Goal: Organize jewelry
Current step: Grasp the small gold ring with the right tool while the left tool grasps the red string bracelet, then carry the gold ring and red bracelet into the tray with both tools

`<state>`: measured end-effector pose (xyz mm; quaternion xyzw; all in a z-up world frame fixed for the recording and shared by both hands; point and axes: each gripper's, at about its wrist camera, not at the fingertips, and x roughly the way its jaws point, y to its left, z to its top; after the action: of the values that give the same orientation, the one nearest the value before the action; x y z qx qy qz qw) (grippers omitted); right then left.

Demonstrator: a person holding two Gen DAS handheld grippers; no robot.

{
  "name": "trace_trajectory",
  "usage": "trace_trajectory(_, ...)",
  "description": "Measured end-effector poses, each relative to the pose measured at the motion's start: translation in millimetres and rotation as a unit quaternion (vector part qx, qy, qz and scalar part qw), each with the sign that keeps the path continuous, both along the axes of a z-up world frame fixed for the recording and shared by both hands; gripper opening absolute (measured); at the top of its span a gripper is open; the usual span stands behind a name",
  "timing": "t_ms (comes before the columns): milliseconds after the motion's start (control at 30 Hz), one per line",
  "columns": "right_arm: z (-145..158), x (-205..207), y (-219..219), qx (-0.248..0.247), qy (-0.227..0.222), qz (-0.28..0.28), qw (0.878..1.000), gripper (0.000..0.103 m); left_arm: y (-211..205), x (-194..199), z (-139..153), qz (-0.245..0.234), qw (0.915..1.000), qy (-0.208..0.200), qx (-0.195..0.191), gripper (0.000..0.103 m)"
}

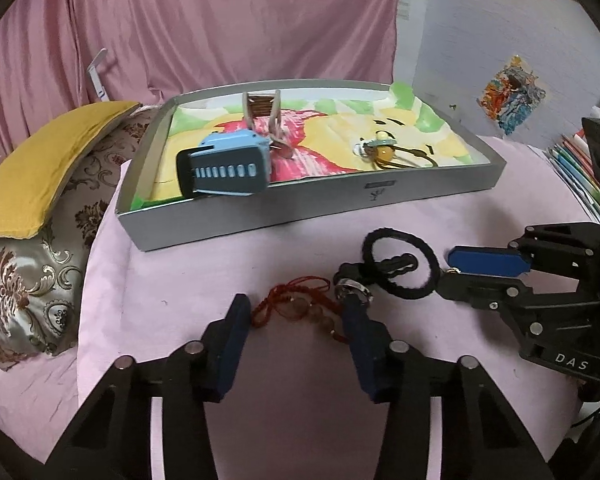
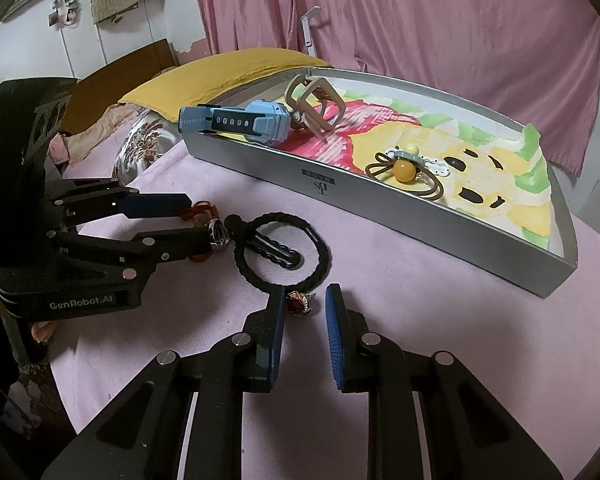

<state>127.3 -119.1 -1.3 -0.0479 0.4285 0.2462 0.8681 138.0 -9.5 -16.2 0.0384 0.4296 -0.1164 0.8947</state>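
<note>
Both grippers down on the loose pieces in front of the tray

Your left gripper (image 1: 296,322) has its fingers narrowed around the red cord bracelet (image 1: 300,306), whose long axis runs across the gap; whether the pads press it yet you cannot tell. Your right gripper (image 2: 304,304) stands narrow, the small amber ring (image 2: 299,303) between its fingers, touching one pad only. The black hair tie (image 2: 282,248) lies between both grippers. The grey tray (image 2: 380,204) lies beyond, the bed bare between.
</note>
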Motion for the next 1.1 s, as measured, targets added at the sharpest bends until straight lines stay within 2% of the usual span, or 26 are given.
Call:
trace_trajectory(200,-0.4,-0.2,0.2,0.0,0.0,0.0,1.0,0.018,-0.5,1.1,0.8,0.0,0.9999,0.001,-0.016,0.017)
trace_trajectory(333,-0.9,-0.3,0.8,-0.005,-0.002,0.001,1.0,0.017,-3.4,-0.8,0.3,0.0,0.9998,0.002,-0.021,0.01)
trace_trajectory(400,-1.0,-0.6,0.7,-0.003,-0.001,0.001,1.0,0.011,-2.3,-1.9,-0.1,0.003,0.9996,0.003,-0.027,0.009)
trace_trajectory(733,1.3,-10.5,-1.3,0.006,-0.009,0.009,1.0,0.011,5.0,-17.5,-1.0,0.024,0.9966,0.013,-0.078,0.008)
trace_trajectory(900,11.4,-16.9,-14.0,0.025,-0.041,-0.025,0.999,0.011,3.0,-36.5,9.3,0.027,0.9953,-0.033,-0.087,0.008)
trace_trajectory(1100,27.7,-24.4,-25.6,0.056,-0.096,-0.063,0.992,0.011,2.0,-44.6,32.0,0.041,0.9873,-0.112,-0.106,0.008)
